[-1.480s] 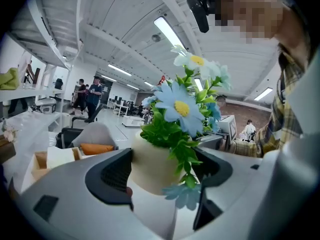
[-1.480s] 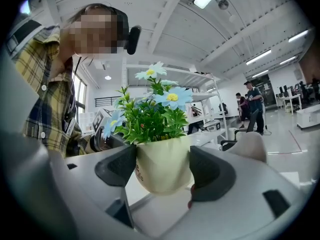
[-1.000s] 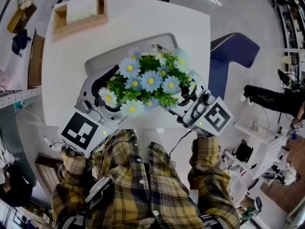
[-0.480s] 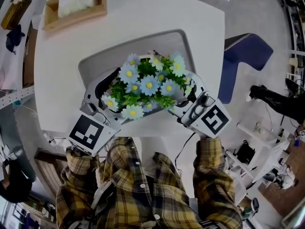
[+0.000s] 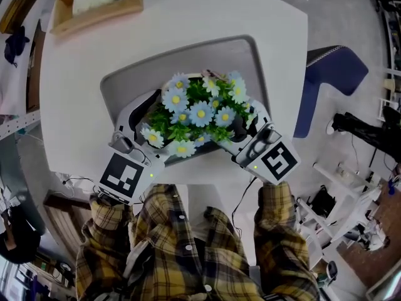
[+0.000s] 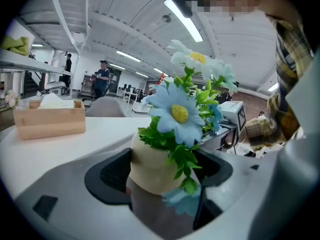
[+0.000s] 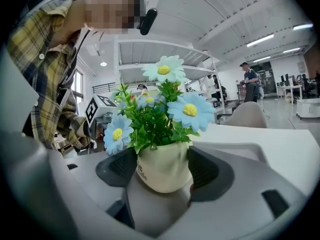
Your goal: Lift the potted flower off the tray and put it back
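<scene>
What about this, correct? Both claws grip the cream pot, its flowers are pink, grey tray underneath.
Not pink. The flowers are pale blue with yellow centres, as the head view and both gripper views show. The rest holds: left claw and right claw grip the cream pot, grey tray underneath.

Matt cream pot (image 7: 162, 171), smooth grey tray (image 5: 241, 58), bare wooden box (image 5: 94, 15), smooth white table (image 5: 75, 118)
</scene>
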